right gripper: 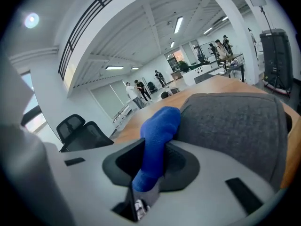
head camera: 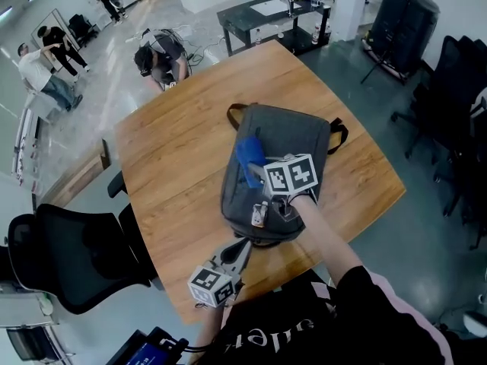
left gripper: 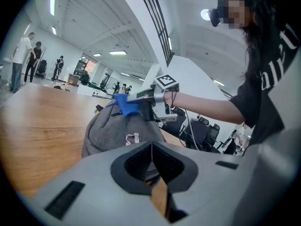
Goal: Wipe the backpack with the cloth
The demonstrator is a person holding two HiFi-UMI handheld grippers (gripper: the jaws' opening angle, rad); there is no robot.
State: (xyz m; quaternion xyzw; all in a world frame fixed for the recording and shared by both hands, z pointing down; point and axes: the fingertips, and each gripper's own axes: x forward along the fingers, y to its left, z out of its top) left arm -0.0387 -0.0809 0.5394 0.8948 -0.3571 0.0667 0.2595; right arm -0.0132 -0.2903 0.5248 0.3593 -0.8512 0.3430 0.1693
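A grey backpack (head camera: 278, 166) lies flat on the wooden table (head camera: 171, 147). A blue cloth (head camera: 249, 157) rests on its upper left part, and my right gripper (head camera: 257, 175) is shut on it from the near side. In the right gripper view the cloth (right gripper: 157, 131) bulges out between the jaws against the grey fabric (right gripper: 235, 126). My left gripper (head camera: 242, 248) hovers at the table's near edge, just short of the backpack's bottom end, jaws shut with nothing between them. The left gripper view shows the backpack (left gripper: 113, 131) ahead, with the cloth (left gripper: 123, 105) on top.
A black office chair (head camera: 68, 257) stands left of the table, and more dark chairs (head camera: 464, 128) stand on the right. A low dark table (head camera: 266, 17) is behind. Several people stand far off at the left. A small tag (head camera: 259, 215) hangs on the backpack's near end.
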